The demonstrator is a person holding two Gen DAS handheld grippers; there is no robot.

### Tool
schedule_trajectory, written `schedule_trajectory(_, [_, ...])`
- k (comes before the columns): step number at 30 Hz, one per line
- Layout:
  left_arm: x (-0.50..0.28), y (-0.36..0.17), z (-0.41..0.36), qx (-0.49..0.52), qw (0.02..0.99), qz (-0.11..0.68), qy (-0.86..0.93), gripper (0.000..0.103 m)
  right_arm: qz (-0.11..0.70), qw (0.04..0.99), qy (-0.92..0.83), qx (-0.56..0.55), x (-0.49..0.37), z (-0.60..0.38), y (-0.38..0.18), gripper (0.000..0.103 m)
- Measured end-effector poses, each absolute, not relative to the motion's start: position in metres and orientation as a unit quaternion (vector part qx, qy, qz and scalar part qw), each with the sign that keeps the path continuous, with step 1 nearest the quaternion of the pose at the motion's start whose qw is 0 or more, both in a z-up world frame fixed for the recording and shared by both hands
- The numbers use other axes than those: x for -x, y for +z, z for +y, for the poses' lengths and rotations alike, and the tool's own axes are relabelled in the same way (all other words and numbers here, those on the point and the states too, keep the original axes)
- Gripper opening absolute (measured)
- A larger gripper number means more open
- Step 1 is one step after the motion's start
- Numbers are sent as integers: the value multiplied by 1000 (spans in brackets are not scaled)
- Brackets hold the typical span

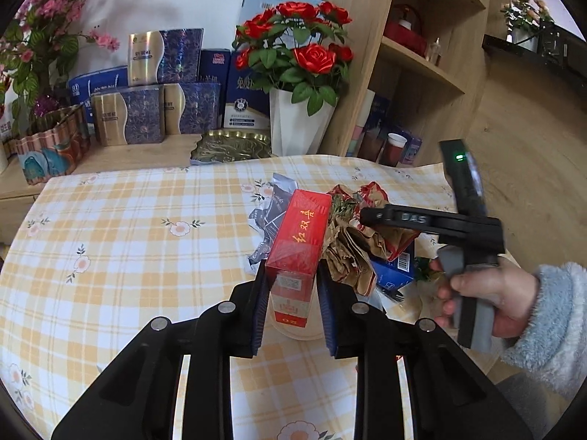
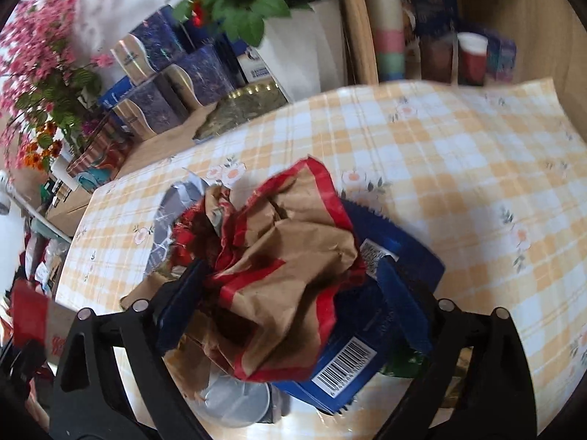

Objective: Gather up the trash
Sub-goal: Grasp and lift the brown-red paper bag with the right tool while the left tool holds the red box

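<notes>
Here, my left gripper (image 1: 290, 286) fingers (image 1: 258, 304) are pinching the red rectangular cardboard carton (image 1: 299, 234) by its lower end, narrowly parted, lifting it above the yellow checked table (image 1: 128, 242). My right gripper (image 2: 290, 293) fingers (image 2: 179, 293) are standing wide, straddling the crumpled brown-and-red paper bag (image 2: 282, 256) without squeezing it, atop the blue barcoded wrapper (image 2: 345, 366).

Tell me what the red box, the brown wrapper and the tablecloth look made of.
Red box: glossy cardboard, sharp edges, sheen, likely film-wrapped.
Brown wrapper: matte kraft-like paper, stiff crumples, red-printed border.
Tablecloth: probably wipeable plastic; smooth, printed check.
</notes>
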State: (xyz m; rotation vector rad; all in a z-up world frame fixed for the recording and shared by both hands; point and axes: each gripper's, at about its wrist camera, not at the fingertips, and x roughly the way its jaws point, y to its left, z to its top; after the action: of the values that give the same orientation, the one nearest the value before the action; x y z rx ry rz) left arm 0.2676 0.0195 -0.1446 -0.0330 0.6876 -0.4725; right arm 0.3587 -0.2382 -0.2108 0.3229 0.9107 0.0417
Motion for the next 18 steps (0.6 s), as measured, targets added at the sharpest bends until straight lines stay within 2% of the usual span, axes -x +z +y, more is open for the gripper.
schedule_trajectory(1, [-265,-144,20,15,915,332,-229,25,441,883,21,-156,-360,-238,-213,89])
schedule_trajectory(5, [-259,-144,27,17,917,330,-224,25,432,888,33,-154,-355,-236,-206,70])
schedule_trajectory(18, [-226,-133,48,47,918,332,-210,25,347,923,63,-152,-292,-252,-138,69])
